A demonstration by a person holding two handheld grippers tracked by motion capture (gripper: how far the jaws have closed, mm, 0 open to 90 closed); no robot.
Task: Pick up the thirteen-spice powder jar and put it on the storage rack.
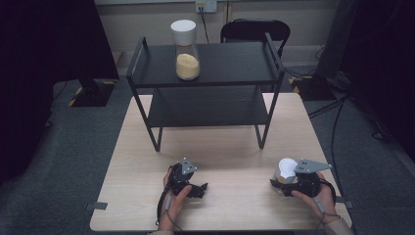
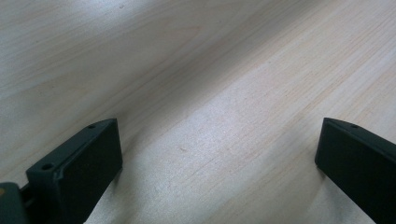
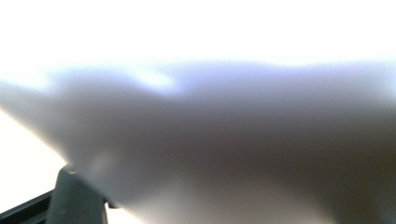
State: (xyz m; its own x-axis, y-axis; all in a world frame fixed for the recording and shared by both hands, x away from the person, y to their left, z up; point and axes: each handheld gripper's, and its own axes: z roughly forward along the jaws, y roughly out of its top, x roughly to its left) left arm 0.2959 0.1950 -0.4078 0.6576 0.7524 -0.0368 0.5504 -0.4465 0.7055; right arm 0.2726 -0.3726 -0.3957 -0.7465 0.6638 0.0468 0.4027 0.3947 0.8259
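Note:
A jar with a white cap sits at the front right of the wooden table. My right gripper is shut on it, held by a hand at the table's corner. In the right gripper view the jar's white cap is a close blur, with one black jaw showing at the lower left. A second white-capped jar, partly full of yellowish grains, stands on the top of a black two-level rack. My left gripper lies near the front centre, open, with bare wood between its jaws.
The rack stands on the far half of the table; its lower level holds nothing. A black chair stands behind it. Cables run over the grey floor to the right.

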